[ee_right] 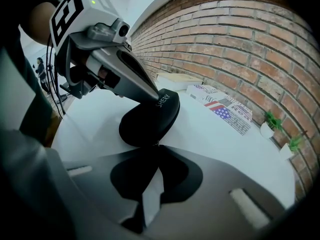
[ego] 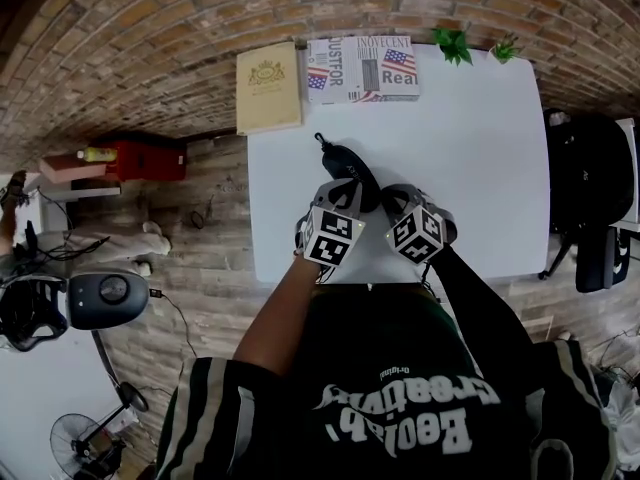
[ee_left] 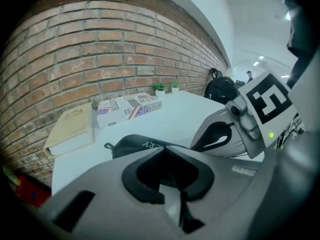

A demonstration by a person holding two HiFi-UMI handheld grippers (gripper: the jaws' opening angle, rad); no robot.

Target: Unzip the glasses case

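Office-like room, brick wall (ego: 150,28), white table (ego: 470,168)

The left claw (ego: 352,190) and right claw (ego: 388,204) pointed steeply down, side by side, jaws pressed together; left forearm (ego: 285,308) and right forearm (ego: 480,298) reached forward.

White table (ego: 480,148) seen from above. Black glasses case (ego: 345,168) rested on tabletop, left of middle, toward near side. Cream book (ego: 268,88) laid at far left corner, left edge overhung. Flag-printed box (ego: 362,68) laid just beside book, along far edge. Small green plant (ego: 452,43) and second plant (ego: 503,50) stood at far edge, toward right corner.
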